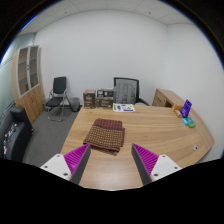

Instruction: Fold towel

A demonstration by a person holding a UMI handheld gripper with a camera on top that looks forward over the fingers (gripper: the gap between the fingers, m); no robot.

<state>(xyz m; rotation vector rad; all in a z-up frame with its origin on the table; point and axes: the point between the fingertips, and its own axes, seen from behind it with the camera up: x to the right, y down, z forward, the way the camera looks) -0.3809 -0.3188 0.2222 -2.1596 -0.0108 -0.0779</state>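
A brown checked towel (104, 134) lies folded in a rough square on the wooden table (150, 128), just ahead of my fingers and a little toward the left one. My gripper (112, 160) is open and empty, held above the table's near part, with bare wood between the purple pads. The left finger (76, 160) and right finger (150, 160) stand wide apart and touch nothing.
Small teal and purple items (186, 112) sit at the table's far right edge. Papers (124, 107) lie at the far end. An office chair (126, 90) stands behind the table, a black chair (58, 97) and cabinet (28, 85) at left.
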